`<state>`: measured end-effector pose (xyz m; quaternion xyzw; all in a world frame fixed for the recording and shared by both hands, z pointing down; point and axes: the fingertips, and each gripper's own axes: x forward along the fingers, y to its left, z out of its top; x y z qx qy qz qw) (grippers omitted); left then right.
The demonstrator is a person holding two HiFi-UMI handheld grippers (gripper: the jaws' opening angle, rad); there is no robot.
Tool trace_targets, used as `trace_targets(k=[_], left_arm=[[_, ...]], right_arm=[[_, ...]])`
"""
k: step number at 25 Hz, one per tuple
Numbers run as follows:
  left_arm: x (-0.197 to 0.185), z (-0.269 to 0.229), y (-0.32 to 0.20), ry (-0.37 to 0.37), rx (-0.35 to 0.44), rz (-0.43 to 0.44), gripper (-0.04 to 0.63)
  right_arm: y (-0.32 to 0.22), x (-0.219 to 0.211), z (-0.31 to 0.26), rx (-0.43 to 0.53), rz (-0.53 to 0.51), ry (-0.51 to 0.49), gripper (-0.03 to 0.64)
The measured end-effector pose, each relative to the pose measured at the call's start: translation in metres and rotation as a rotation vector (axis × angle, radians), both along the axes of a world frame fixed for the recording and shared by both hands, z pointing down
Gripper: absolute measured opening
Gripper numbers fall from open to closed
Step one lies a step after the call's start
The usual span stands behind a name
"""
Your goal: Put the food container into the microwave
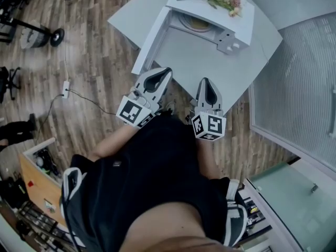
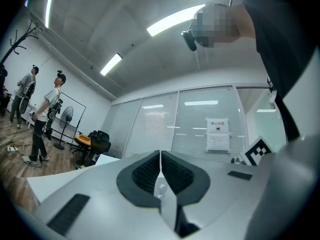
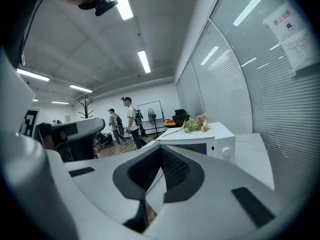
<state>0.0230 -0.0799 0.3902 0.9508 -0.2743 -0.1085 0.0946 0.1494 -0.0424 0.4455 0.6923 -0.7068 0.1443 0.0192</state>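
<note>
**A:** How are the two grippers held?

**B:** The left gripper [image 1: 166, 72] and the right gripper [image 1: 206, 82] are both pressed together with nothing between the jaws. They are held near the body at the near edge of the pale grey table [image 1: 205, 67].

**A:** Where is the food container found?

**B:** None is seen on the table. A round yellowish shape [image 1: 197, 22] is seen inside the white box-shaped microwave [image 1: 248, 21], whose door [image 1: 153, 38] stands open to the left. Whether it is the container or the turntable cannot be told.

**A:** Which way does it lie?

**B:** It lies straight ahead, well apart from both grippers. Neither is judged clearly nearer, though the right gripper is lined up more directly.
</note>
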Motion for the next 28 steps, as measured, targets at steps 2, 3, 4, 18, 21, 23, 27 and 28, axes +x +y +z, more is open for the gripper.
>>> trace_targets(k=[2, 3, 4, 18, 21, 23, 27, 28], left_arm=[[-0.003, 0.002, 0.003, -0.002, -0.004, 0.016, 0.029], [-0.005, 0.001, 0.005, -0.001, -0.004, 0.023, 0.029], [-0.006, 0.0, 0.006, 0.002, -0.002, 0.029, 0.029], [-0.017, -0.004, 0.01, 0.024, 0.008, 0.047, 0.029], [-0.019, -0.002, 0.012, 0.021, 0.01, 0.051, 0.029], [-0.021, -0.001, 0.014, 0.021, 0.014, 0.053, 0.029], [-0.025, -0.002, 0.015, 0.02, 0.019, 0.051, 0.029], [-0.026, -0.002, 0.014, 0.016, 0.018, 0.051, 0.029]], right_arm=[[0.002, -0.006, 0.0, 0.001, 0.002, 0.012, 0.025], [0.004, -0.009, -0.001, 0.002, 0.0, 0.017, 0.025], [0.004, -0.011, -0.002, 0.003, 0.002, 0.02, 0.024], [0.012, -0.017, 0.0, 0.001, 0.042, 0.01, 0.023], [0.012, -0.018, -0.001, 0.006, 0.044, -0.002, 0.023], [0.013, -0.02, 0.0, 0.009, 0.046, -0.008, 0.023], [0.013, -0.024, 0.0, 0.009, 0.046, -0.009, 0.023], [0.013, -0.025, 0.0, 0.008, 0.047, -0.007, 0.023]])
